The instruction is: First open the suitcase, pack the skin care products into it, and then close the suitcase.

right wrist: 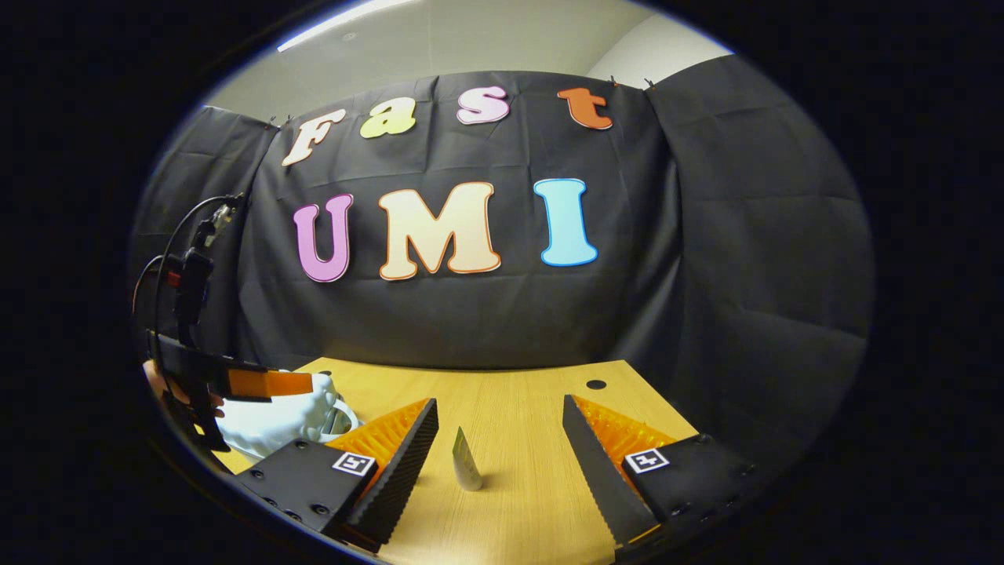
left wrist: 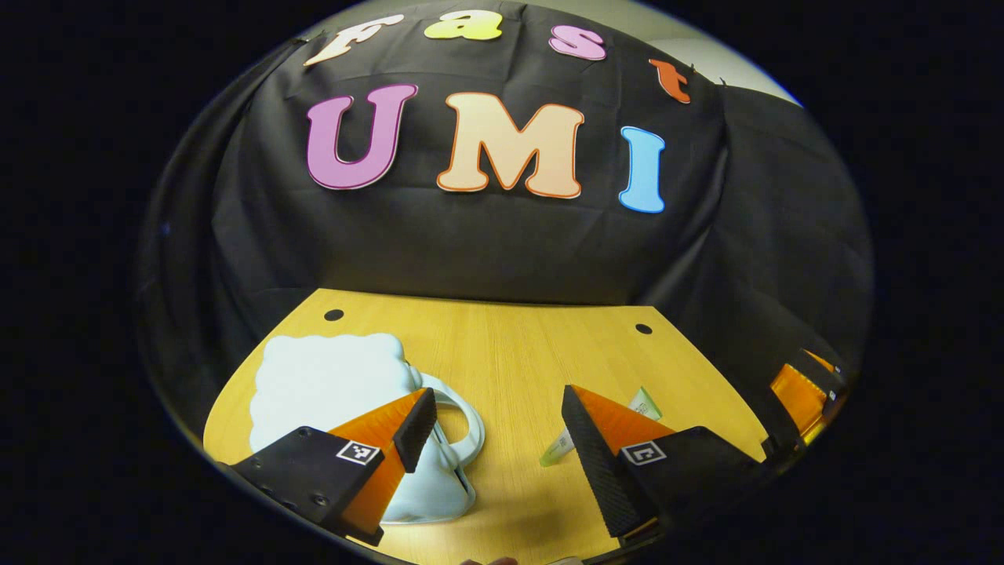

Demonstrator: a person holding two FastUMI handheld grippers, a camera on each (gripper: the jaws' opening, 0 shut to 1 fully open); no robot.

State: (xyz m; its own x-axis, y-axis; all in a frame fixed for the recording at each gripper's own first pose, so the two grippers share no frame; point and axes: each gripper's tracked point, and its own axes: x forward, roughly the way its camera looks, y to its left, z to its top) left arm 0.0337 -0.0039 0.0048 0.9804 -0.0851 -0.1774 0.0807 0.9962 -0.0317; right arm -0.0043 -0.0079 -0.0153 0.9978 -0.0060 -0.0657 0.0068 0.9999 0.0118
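A pale blue, cloud-shaped suitcase (left wrist: 325, 380) lies shut on the wooden table (left wrist: 510, 345), its handle (left wrist: 467, 428) facing me. My left gripper (left wrist: 498, 404) is open just above the table, and its left finger overlaps the suitcase's near corner. A small skin care tube (left wrist: 558, 447) with a green end pokes out from behind the right finger. In the right gripper view the tube (right wrist: 467, 463) stands upright between the fingers of my open right gripper (right wrist: 498, 412), touching neither. The suitcase (right wrist: 274, 424) shows at the left there, with the left gripper (right wrist: 251, 384) over it.
The table has two round cable holes (left wrist: 333, 315) (left wrist: 643, 329) near its back edge, which meets the black cloth wall. The right gripper (left wrist: 800, 392) sits at the far right, off the table's corner. A hand and cables (right wrist: 184, 282) are at the left.
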